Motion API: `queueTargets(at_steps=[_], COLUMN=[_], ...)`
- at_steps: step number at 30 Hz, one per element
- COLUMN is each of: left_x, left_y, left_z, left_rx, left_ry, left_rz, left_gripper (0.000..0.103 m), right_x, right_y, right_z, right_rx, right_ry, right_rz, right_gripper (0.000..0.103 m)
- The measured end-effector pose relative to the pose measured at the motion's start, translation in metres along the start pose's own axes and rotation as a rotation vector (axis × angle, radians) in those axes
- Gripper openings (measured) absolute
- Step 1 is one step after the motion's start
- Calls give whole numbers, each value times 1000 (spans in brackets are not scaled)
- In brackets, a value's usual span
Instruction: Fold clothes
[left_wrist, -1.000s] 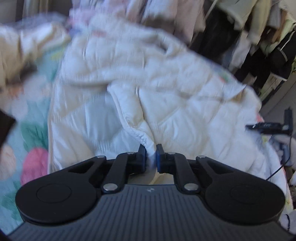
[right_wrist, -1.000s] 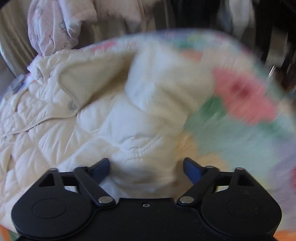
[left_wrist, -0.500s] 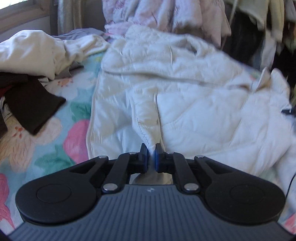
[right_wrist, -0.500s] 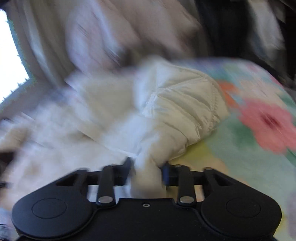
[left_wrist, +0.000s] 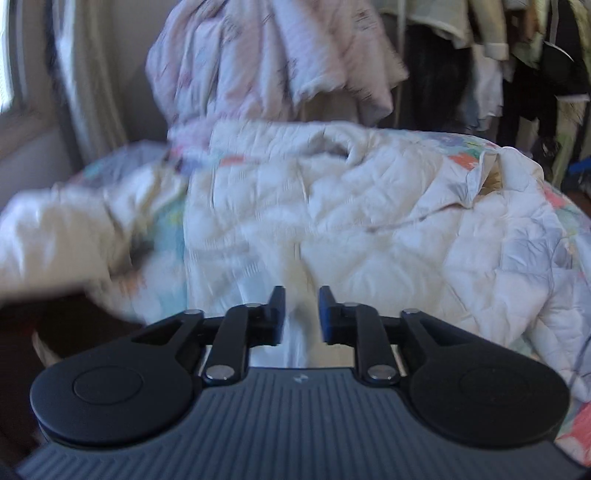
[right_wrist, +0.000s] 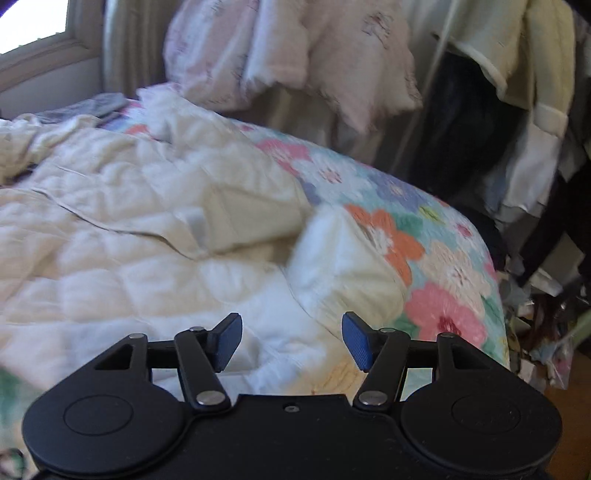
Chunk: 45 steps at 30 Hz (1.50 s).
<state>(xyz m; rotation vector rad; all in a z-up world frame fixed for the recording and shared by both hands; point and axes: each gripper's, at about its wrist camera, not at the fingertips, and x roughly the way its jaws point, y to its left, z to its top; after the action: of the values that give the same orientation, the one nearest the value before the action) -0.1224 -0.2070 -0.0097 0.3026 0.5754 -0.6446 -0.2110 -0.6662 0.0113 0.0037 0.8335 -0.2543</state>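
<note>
On flowered bedspread (right_wrist: 436, 236): cream quilted jacket (right_wrist: 129, 236), spread flat. Left gripper (left_wrist: 301, 308) parted narrowly, jacket fabric between the jaws, grip unclear. Right gripper (right_wrist: 291, 338) spread wide above jacket, holding nothing.

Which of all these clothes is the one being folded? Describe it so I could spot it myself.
Start at the bed with the floral bedspread, which fills the middle of the room in front of the rack of hanging clothes. Spread across it lies a cream quilted jacket, right ahead of both grippers. Unlike the hanging garments, it is puffy, stitched in diamond shapes and lying flat.
</note>
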Motion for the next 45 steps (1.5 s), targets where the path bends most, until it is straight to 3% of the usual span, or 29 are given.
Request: queueTargets(at_steps=[2,5,7,9,11,12,13,15,16,20,24,26,30,37,38,40,41,42,45], left_x=[-9,-17,-11,-1,11,17,24,42,50,84,123,144,195,261,267,279,286,292,306], left_y=[1,8,6,-4,-21,-32,-42,-65,-75,-112,-153,-169,-194,-245,-252,-263,-266,-268,-262], left_z=[16,43,63,79,87,88,89,91,92,104,114,118,127,137,138,139,140,141,149], left_rx=[37,51,100,192,324,385,429,484,494,477,530,535,476,483,489,483,460,427,294], left_ry=[-27,-42,-17,14,17,14,24,57,55,-4,-79,-103,-67,-77,-73,-46,-21,2,35], left_rz=[10,-90,-174,-241,-303,-325,-344,-380,-401,-488,-373,-399,-504,-590,-612,-657,-678,-701,-775], left_gripper=[36,41,41,29,25,25,25,25,25,27,27,27,27,27,25,5,5,5,5], right_x=[-18,-38,-43,-45,-44,-41,-36,-22,-14,25,62,73,98,143,144,140,137,133,122], right_y=[-3,-6,-2,4,5,4,3,2,2,5,-9,-24,-44,-81,-87,-96,-98,-100,-109], right_z=[11,18,23,26,28,30,32,34,34,31,26,24,18,-20,-26,-34,-37,-38,-40], right_rx=[82,171,147,75,34,25,27,49,69,115,189,242,269,294,323,386,399,411,504], right_ry=[32,104,147,172,163,153,142,105,79,8,11,11,38,133,125,86,68,51,6], right_rz=[86,222,215,160,124,113,108,105,112,108,60,92,105,15,30,75,93,108,178], right_gripper=[66,66,66,65,62,49,30,17,16,16,19,20,22,20,20,20,21,23,42])
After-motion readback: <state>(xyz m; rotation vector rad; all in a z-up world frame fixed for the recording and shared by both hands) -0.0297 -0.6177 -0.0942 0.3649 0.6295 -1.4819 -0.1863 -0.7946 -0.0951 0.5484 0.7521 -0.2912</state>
